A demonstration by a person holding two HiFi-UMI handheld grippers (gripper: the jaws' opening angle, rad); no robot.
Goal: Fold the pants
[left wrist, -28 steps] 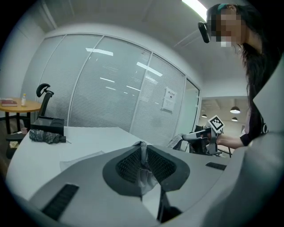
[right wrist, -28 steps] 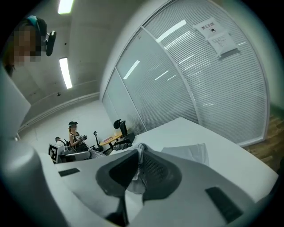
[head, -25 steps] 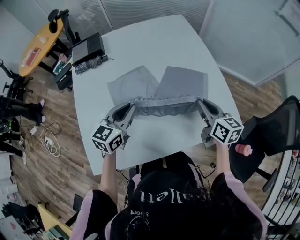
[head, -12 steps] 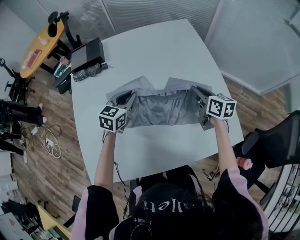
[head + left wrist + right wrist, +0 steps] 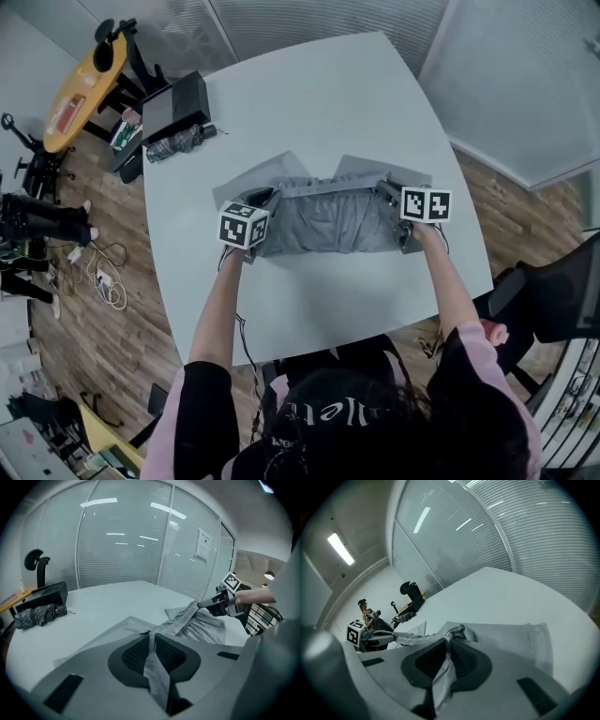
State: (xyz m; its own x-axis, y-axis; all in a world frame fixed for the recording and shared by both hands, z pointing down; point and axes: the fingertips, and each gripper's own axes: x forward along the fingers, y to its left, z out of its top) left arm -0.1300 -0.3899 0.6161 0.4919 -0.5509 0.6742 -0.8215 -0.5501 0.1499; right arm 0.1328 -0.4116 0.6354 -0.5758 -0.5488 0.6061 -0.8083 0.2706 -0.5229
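Note:
The grey pants (image 5: 323, 217) lie on the white table (image 5: 319, 103), folded over so the waistband runs along the far edge above the two leg ends. My left gripper (image 5: 263, 200) is shut on the waistband's left end (image 5: 151, 637), with cloth pinched between its pads. My right gripper (image 5: 388, 190) is shut on the waistband's right end (image 5: 449, 641). The band (image 5: 183, 618) stretches between the two grippers. Leg ends (image 5: 253, 176) stick out beyond the fold on the far side.
A black box (image 5: 174, 105) and a dark crumpled bundle (image 5: 178, 142) sit at the table's far left corner. A black office chair (image 5: 553, 300) stands at the right. A yellow stand (image 5: 84, 80) and cables are on the wooden floor at the left.
Both grippers carried the waistband away from me and down, laying the upper part of the pants over the legs. The cloth hung raised before and now rests on the table.

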